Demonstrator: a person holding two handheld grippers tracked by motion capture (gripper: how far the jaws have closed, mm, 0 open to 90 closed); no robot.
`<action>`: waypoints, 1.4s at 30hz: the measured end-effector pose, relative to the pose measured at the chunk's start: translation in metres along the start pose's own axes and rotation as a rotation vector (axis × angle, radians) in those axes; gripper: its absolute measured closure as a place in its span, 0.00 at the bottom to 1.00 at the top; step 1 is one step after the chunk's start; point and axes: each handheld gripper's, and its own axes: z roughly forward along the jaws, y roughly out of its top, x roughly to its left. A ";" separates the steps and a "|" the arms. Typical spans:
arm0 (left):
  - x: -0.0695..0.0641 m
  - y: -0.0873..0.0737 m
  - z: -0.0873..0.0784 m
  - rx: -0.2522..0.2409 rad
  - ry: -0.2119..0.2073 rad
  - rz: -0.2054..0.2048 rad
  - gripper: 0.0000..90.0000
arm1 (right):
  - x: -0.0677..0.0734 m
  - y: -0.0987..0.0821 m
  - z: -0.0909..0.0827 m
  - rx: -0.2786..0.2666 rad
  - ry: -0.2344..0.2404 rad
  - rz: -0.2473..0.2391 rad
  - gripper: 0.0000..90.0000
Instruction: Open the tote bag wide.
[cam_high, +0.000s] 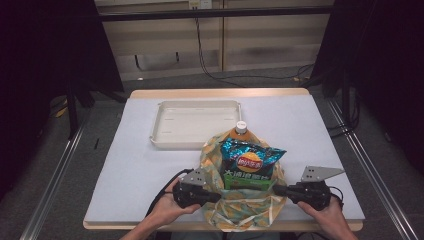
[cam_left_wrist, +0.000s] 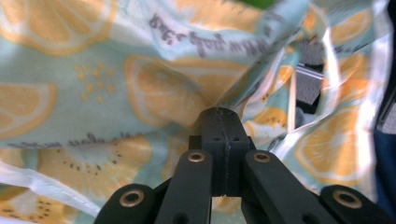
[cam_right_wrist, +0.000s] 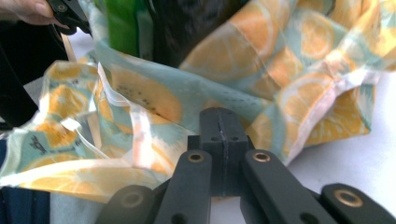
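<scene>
A cloth bag (cam_high: 240, 212) printed with orange slices sits at the table's near edge. In it stand a blue chips packet (cam_high: 250, 159), a green box (cam_high: 247, 181) and an orange bottle with a white cap (cam_high: 241, 128). My left gripper (cam_high: 217, 196) is shut on the bag's left edge, and the cloth (cam_left_wrist: 140, 93) puckers into the closed tips of the left gripper (cam_left_wrist: 219, 116). At the bag's right edge my right gripper (cam_high: 276, 190) is shut too, its tips (cam_right_wrist: 219, 116) pinching the cloth (cam_right_wrist: 289, 70). The green box (cam_right_wrist: 121, 28) rises behind that fold.
A white tray (cam_high: 159, 125) lies beyond the bag, toward the back left of the white table (cam_high: 135, 165). The person's other hand (cam_right_wrist: 25, 9) shows at the top left of the right gripper view. Dark curtains and floor cables surround the table.
</scene>
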 end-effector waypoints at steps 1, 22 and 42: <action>0.001 -0.002 0.004 0.020 -0.002 -0.001 1.00 | -0.001 -0.002 0.003 0.021 -0.001 -0.002 1.00; 0.001 -0.006 -0.012 -0.049 -0.018 -0.016 0.97 | -0.005 -0.006 0.016 0.077 -0.013 -0.028 0.90; -0.005 0.009 -0.052 -0.314 0.041 -0.041 0.47 | 0.009 0.004 -0.017 -0.171 -0.020 -0.020 0.72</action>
